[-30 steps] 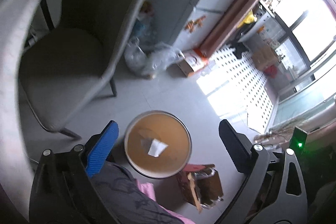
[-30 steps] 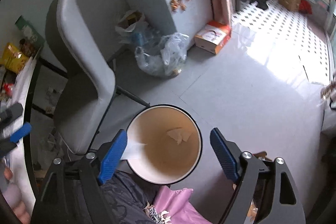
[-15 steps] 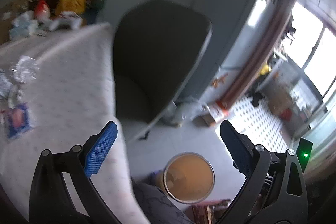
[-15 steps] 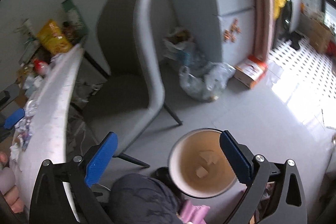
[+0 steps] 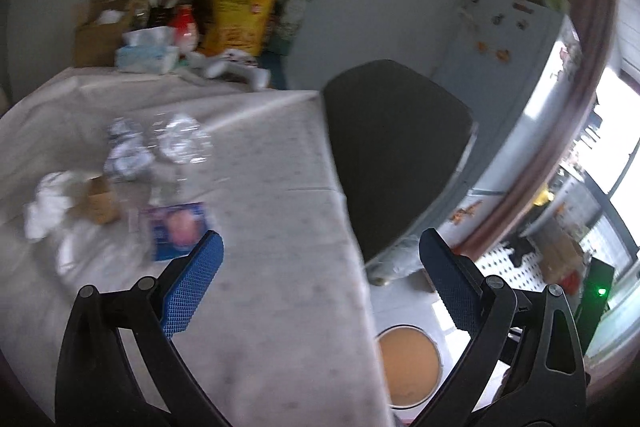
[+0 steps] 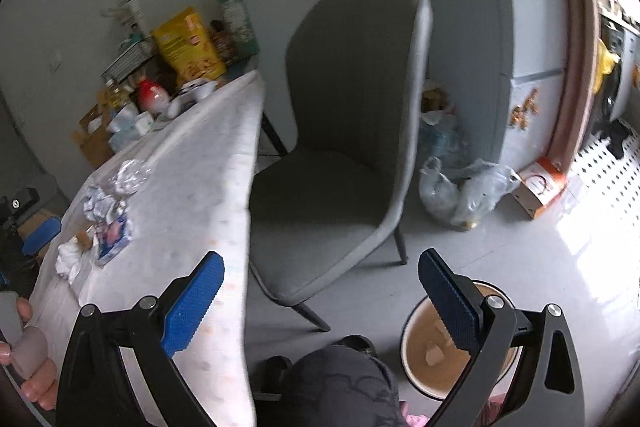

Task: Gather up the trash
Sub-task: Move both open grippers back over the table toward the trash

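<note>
On the white-clothed table (image 5: 280,267) lies trash: a crumpled white tissue (image 5: 48,203), a brown card scrap (image 5: 98,201), a blue wrapper (image 5: 178,229), crumpled foil (image 5: 124,155) and clear plastic (image 5: 180,139). My left gripper (image 5: 320,243) hangs open and empty over the table's near right part, short of the trash. The round bin (image 5: 437,351) stands on the floor below the table edge. In the right wrist view my right gripper (image 6: 320,259) is wide open and empty, above the gap between table (image 6: 192,187) and bin (image 6: 405,343). Paper scraps (image 6: 434,355) lie inside the bin.
A grey chair (image 6: 340,147) stands at the table's right side. Plastic bags (image 6: 460,195) and an orange-white box (image 6: 538,191) sit on the floor by the fridge (image 6: 520,7). A yellow bag (image 5: 240,15) and tissue box (image 5: 146,55) crowd the table's far end. The person's knee (image 6: 340,383) is beside the bin.
Both grippers rose and swung away from directly over the bin toward the table. The bin slid to the lower right of each view, and the trash on the table came into sight.
</note>
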Motion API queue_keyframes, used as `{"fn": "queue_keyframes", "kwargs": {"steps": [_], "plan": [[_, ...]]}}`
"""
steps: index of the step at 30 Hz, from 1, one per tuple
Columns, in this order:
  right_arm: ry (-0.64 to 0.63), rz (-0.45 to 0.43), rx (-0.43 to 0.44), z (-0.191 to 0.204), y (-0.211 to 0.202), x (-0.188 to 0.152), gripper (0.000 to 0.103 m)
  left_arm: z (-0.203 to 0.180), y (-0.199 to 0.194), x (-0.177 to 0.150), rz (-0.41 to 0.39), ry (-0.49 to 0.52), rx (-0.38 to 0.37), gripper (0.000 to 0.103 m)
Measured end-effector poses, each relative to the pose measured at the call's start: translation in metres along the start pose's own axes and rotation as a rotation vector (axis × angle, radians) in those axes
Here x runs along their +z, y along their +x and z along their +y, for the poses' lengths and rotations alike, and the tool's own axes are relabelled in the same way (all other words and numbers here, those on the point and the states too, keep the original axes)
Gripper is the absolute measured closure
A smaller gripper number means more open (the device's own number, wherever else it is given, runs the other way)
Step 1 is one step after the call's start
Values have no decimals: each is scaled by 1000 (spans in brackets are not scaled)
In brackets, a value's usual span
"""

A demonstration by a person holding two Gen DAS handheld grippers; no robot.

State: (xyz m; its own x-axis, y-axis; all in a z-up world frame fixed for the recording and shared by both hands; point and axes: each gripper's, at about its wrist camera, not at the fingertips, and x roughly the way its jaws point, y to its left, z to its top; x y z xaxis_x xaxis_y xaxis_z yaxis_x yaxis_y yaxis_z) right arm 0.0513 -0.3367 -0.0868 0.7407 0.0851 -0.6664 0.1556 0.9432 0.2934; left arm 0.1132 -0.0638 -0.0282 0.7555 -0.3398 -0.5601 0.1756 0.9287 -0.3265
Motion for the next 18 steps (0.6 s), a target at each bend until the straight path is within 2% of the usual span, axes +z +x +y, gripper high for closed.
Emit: {"fn": "queue_keyframes", "kwargs": {"steps": [10, 18], "plan": [[-97, 31, 81, 55, 14, -2, 8, 84, -12, -5, 29, -162, 107, 6], [-142, 33, 130, 89, 25, 2, 8, 132, -16, -17, 51, -247, 178, 6]]}}
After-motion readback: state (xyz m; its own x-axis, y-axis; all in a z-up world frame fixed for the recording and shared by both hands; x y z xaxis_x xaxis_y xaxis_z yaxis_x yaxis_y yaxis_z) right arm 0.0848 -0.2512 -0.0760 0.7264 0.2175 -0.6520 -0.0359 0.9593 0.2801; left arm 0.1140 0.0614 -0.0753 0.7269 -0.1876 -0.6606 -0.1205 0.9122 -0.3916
